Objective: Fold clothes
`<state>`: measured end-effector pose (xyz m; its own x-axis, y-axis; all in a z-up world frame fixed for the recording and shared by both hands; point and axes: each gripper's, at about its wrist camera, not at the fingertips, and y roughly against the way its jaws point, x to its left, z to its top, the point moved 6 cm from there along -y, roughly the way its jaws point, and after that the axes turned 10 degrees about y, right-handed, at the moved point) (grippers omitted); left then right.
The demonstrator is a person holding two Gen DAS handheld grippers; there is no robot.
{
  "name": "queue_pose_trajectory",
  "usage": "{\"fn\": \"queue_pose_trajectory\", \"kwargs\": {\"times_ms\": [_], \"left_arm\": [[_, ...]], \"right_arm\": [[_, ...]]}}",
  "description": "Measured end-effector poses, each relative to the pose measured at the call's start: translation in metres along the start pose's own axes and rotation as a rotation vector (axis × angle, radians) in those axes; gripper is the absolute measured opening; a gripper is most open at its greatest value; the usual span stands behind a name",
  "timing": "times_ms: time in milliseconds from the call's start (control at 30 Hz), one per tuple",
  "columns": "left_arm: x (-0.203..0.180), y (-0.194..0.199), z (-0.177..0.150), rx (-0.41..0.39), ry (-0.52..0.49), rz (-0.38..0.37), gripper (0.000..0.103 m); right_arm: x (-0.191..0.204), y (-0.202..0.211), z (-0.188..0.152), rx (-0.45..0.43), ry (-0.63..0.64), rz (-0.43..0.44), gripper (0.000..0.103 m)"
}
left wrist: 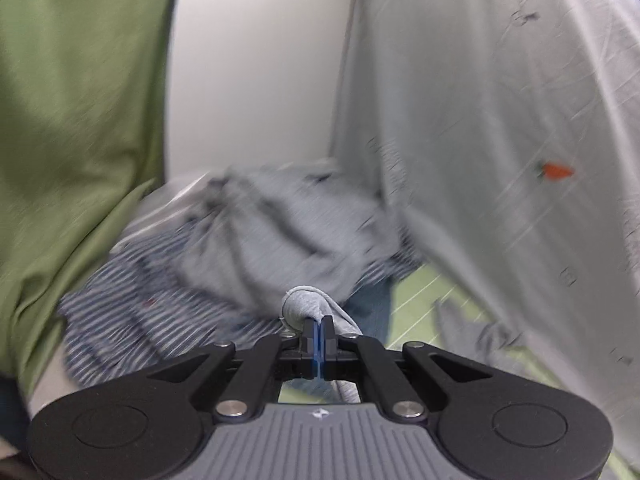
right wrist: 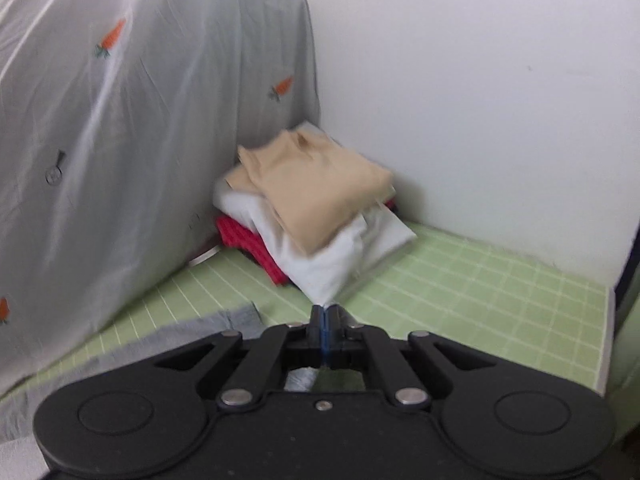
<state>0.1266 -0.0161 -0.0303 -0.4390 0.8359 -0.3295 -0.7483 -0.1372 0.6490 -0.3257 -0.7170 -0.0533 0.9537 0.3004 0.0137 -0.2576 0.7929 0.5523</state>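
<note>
Left wrist only: blurred striped heap [left wrist: 168, 300], perhaps shirts.

Both wrist views look down close, sharing the carrot-print sheet [left wrist: 500, 100].

The place looked like a home, most likely a bedroom corner used for laundry. A pale grey sheet [right wrist: 132, 128] printed with small orange carrots [right wrist: 113, 38] hung like a curtain against a plain white wall [right wrist: 480, 80]. The work surface was a light green mat [right wrist: 460, 280] ruled with a white grid. A stack of folded clothes [right wrist: 312, 216], beige on white on red, sat in the corner, and a loose heap of grey and striped garments [left wrist: 240, 240] lay nearby. A person in a green top [left wrist: 72, 120] stood close by.
</note>
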Motion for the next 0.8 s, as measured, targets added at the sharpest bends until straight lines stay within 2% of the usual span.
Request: {"fn": "queue_pose_trajectory", "kwargs": {"times_ms": [167,267,333,367,400,533,633,733,800], "left_arm": [[0.056,0.001,-0.032,0.098,0.024,0.083,0.001],[0.075,0.004,-0.046,0.144,0.007,0.118,0.003],[0.079,0.01,-0.052,0.151,-0.012,0.137,0.009],[0.078,0.015,-0.053,0.15,-0.022,0.132,0.02],[0.076,0.02,-0.055,0.148,-0.033,0.121,0.029],[0.053,0.04,-0.062,0.138,-0.085,0.06,0.052],[0.021,0.056,-0.073,0.137,-0.143,-0.001,0.061],[-0.009,0.072,-0.094,0.134,-0.193,-0.042,0.069],[-0.028,0.081,-0.116,0.155,-0.218,-0.062,0.069]], "right_arm": [[-0.028,0.001,-0.065,0.16,0.003,-0.012,0.0],[-0.038,0.004,-0.089,0.23,-0.021,0.0,0.003],[-0.045,0.009,-0.095,0.243,-0.036,0.001,0.015],[-0.046,0.011,-0.095,0.242,-0.041,0.009,0.033],[-0.048,0.014,-0.095,0.24,-0.046,0.018,0.044],[-0.055,0.019,-0.09,0.231,-0.07,0.058,0.05],[-0.062,0.019,-0.079,0.215,-0.105,0.093,0.055],[-0.07,0.013,-0.068,0.201,-0.128,0.14,0.065],[-0.075,0.002,-0.066,0.217,-0.111,0.151,0.068]]}}
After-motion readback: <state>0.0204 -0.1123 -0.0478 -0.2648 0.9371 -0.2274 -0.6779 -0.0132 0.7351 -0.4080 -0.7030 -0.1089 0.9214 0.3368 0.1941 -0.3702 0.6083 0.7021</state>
